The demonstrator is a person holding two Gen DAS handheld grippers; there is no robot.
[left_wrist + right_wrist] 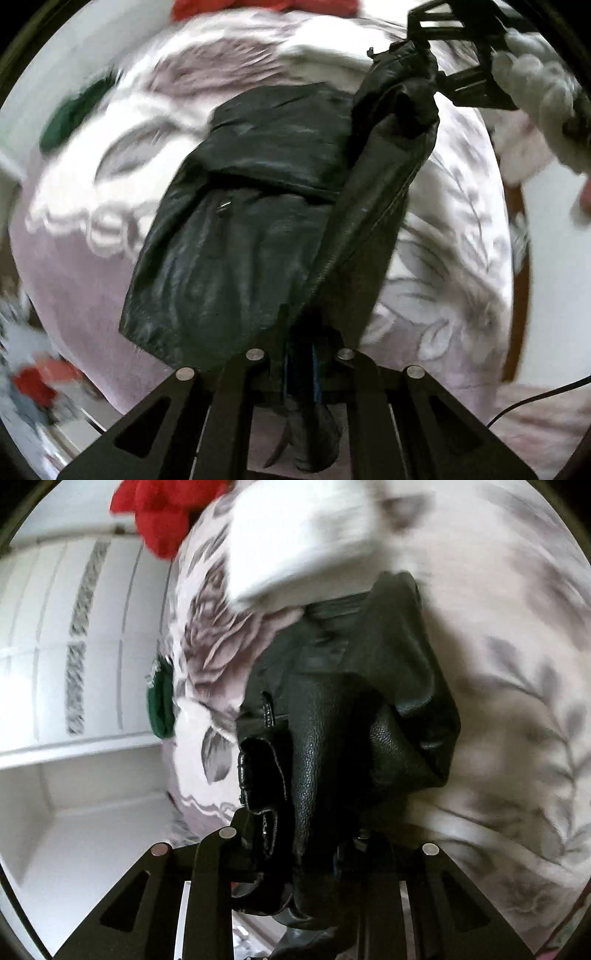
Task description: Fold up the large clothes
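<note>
A black leather jacket (pixel 236 229) lies on a bed with a pale floral cover (pixel 454 258). My left gripper (pixel 301 354) is shut on the jacket's near edge, low in the left wrist view. My right gripper (pixel 432 70) shows at the top right of that view, shut on the far end of a raised sleeve or flap, held by a white-gloved hand (pixel 535 85). In the right wrist view the right gripper (pixel 314 845) is shut on bunched black leather (pixel 332 738), which hangs over the floral cover (pixel 517 664). Both views are motion-blurred.
A red garment (pixel 159 509) and a green item (pixel 160 705) lie at the bed's far edge. A white folded cloth (pixel 295 535) lies beyond the jacket. A white wardrobe (pixel 55 646) stands beside the bed. A black cable (pixel 535 398) runs at lower right.
</note>
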